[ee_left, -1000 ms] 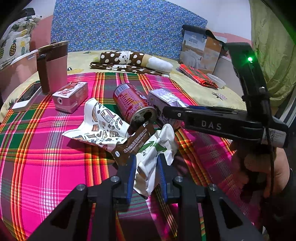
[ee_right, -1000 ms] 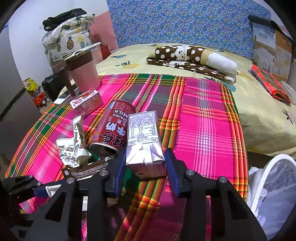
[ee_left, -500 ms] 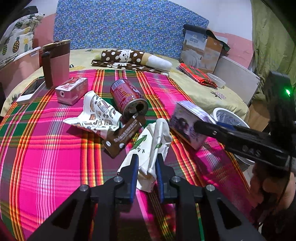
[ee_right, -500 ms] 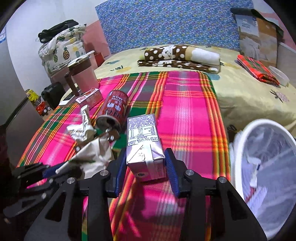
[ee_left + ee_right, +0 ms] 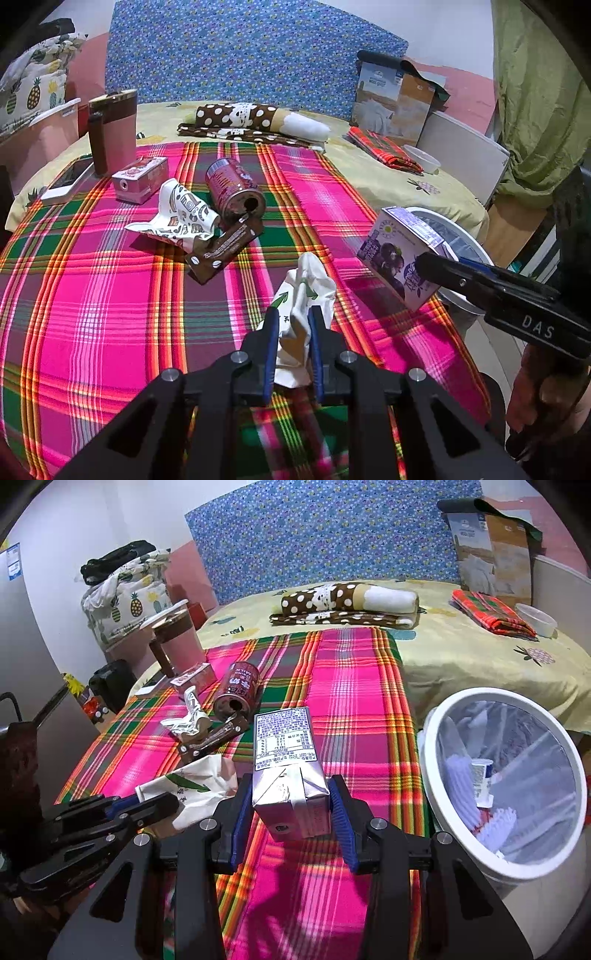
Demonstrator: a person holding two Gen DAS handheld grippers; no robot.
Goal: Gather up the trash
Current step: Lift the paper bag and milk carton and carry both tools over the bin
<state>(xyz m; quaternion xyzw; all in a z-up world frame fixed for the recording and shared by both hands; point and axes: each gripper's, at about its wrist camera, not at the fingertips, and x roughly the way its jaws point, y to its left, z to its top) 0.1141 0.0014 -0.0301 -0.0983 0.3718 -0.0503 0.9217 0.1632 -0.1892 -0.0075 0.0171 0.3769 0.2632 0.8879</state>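
My left gripper (image 5: 291, 321) holds a crumpled white wrapper with green arrows (image 5: 310, 280) just above the plaid cloth; its jaws are closing and the pads press on the paper. My right gripper (image 5: 290, 790) is shut on a purple drink carton (image 5: 284, 738), held up beside the white lined bin (image 5: 480, 692), which holds some trash. On the cloth behind lie a red can (image 5: 232, 184) on its side, a patterned crumpled wrapper (image 5: 181, 218) and a brown wrapper (image 5: 225, 247). The carton (image 5: 395, 254) also shows at right in the left wrist view.
A small pink box (image 5: 140, 179), a pink jug (image 5: 114, 129) and a phone (image 5: 68, 181) sit at the cloth's far left. A polka-dot bundle (image 5: 255, 118), a folded plaid cloth (image 5: 384, 149) and a small bowl (image 5: 421, 158) lie on the yellow sheet behind.
Both grippers drew back from the trash pile toward the bin side. The carton lifted off the cloth with the right gripper; the left jaws narrowed on the white wrapper and pulled it clear.
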